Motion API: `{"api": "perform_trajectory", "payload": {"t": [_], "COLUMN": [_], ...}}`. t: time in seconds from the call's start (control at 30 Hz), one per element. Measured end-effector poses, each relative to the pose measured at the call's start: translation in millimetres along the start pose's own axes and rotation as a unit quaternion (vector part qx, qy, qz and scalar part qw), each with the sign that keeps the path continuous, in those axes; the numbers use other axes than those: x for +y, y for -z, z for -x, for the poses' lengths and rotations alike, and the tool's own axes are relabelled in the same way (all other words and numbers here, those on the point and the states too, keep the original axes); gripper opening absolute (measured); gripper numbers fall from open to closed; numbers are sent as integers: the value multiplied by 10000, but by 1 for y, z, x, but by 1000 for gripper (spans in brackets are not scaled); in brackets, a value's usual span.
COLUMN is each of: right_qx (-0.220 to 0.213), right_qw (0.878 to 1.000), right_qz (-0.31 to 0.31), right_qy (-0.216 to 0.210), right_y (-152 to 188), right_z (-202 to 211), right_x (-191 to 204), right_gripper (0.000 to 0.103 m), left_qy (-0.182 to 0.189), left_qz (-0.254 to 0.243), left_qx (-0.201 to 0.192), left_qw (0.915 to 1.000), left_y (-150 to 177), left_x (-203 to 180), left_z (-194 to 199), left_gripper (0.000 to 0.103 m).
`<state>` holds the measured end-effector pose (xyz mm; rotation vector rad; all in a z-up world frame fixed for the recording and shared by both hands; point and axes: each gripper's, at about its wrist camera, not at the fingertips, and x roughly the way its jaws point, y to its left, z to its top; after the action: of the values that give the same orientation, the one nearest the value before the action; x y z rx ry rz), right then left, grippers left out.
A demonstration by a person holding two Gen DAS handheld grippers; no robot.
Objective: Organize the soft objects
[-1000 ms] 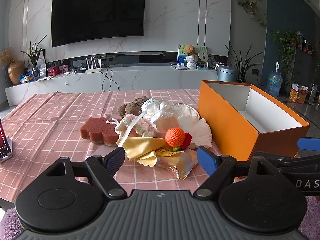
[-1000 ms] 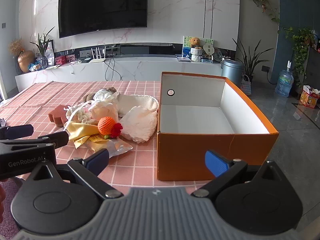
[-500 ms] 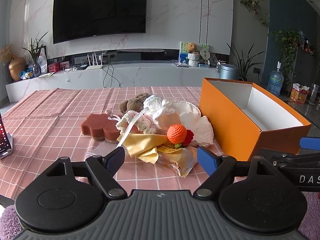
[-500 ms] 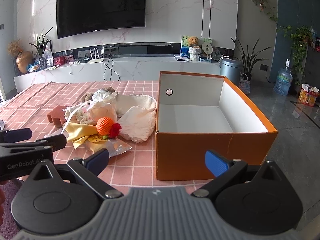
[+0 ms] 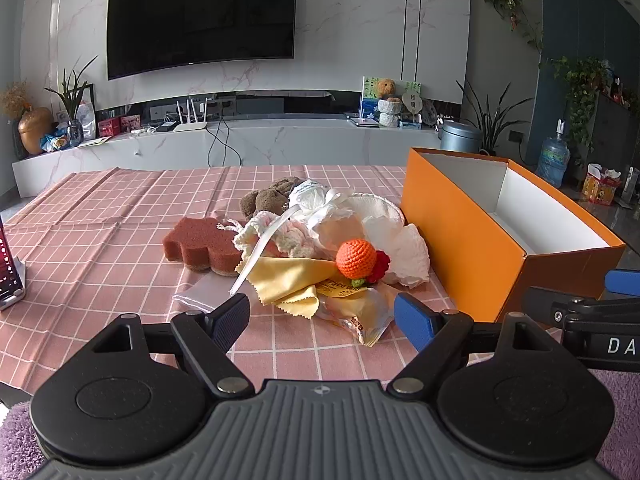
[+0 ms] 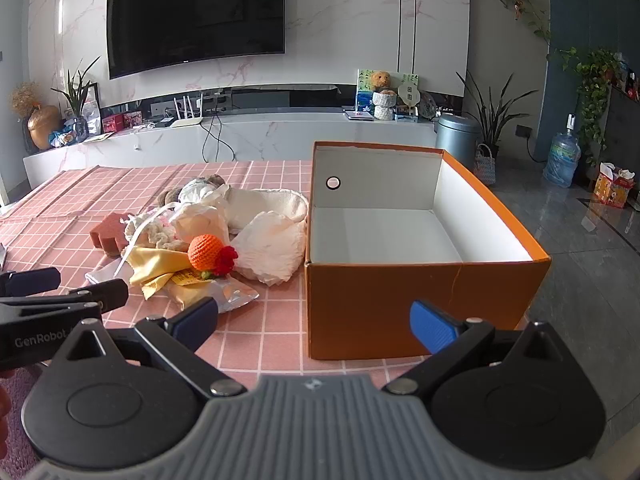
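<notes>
A pile of soft things lies mid-table: a crocheted orange ball [image 5: 355, 258] with a red flower, a yellow cloth [image 5: 289, 280], a brown sponge [image 5: 200, 248], a brown plush toy [image 5: 267, 199], white cloth pieces [image 5: 400, 246] and a plastic packet [image 5: 360, 312]. An empty orange box [image 6: 420, 280] stands to their right. My left gripper [image 5: 322, 316] is open, just short of the pile. My right gripper [image 6: 314, 320] is open, in front of the box's near wall; the ball shows there too [image 6: 205, 252].
The table has a pink checked cloth [image 5: 100, 240]. A phone on a stand [image 5: 8, 272] sits at the left edge. A purple rug lies below the near edge. A TV wall and a low shelf stand behind the table.
Both grippers have pulled back and risen slightly, so the pile and box look a little farther and lower. Nothing on the table has moved.
</notes>
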<state>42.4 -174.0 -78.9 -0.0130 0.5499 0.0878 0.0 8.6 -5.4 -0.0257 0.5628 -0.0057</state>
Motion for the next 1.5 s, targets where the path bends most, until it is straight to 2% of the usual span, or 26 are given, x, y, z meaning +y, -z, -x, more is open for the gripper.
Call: {"api": "perform_trajectory", "payload": {"t": [1.5], "right_qx": [80], "right_qw": [9999], "right_qz": [41], "right_qy": [79], "right_y": [2], "right_z": [1], "right_x": [2], "right_gripper": [100], "left_qy": [51], "left_qz": [-43], "left_qx": [19], "left_qw": [10000], "left_y": [2], "left_x": [-1], "left_z": [2], "left_gripper": [95]}}
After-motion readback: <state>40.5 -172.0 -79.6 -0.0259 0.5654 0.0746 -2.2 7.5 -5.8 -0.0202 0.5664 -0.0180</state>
